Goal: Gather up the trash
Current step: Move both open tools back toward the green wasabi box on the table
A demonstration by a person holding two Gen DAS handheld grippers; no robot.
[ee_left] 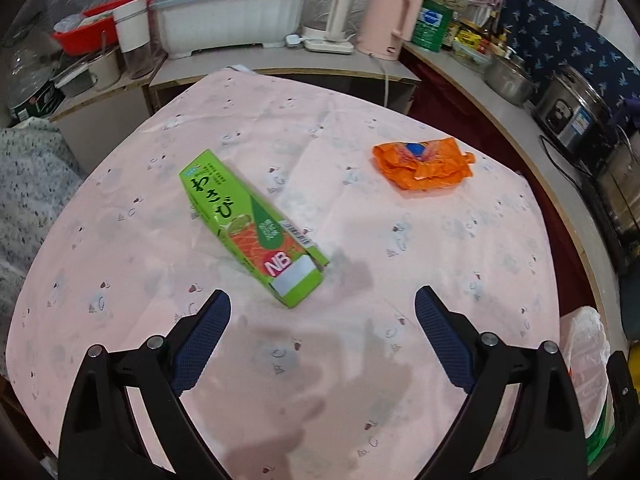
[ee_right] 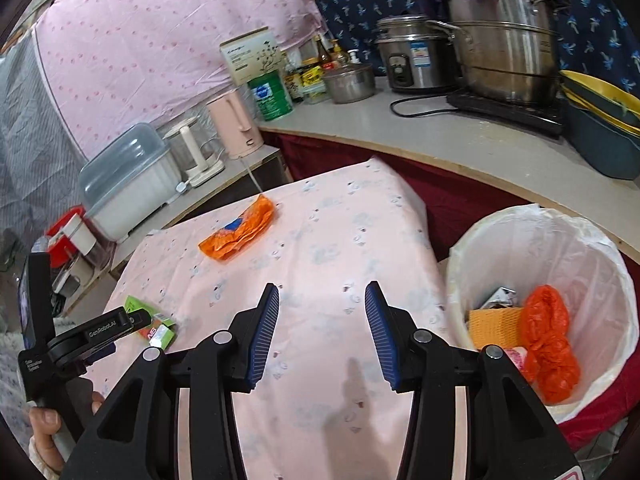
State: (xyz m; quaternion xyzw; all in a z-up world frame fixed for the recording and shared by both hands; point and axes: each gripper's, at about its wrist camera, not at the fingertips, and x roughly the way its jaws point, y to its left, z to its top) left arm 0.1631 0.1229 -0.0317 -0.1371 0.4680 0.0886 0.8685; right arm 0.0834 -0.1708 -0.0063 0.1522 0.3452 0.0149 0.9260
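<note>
A green wasabi box (ee_left: 252,228) lies on the pink tablecloth (ee_left: 240,380), just beyond my left gripper (ee_left: 322,304), which is open and empty. A crumpled orange wrapper (ee_left: 422,164) lies farther off to the right. In the right wrist view the wrapper (ee_right: 238,234) lies ahead to the left, and the box (ee_right: 154,326) is partly hidden behind the left gripper's body (ee_right: 92,336). My right gripper (ee_right: 322,300) is open and empty above the cloth. A white-lined trash bin (ee_right: 480,248) stands right of the table, holding several pieces of trash.
Counters run behind and to the right of the table, with a pink kettle (ee_left: 386,20), a white dish rack with a lid (ee_left: 232,12), a green tin (ee_right: 270,96), steel pots (ee_right: 504,44) and a rice cooker (ee_right: 414,60). A person's hand (ee_right: 44,424) holds the left gripper.
</note>
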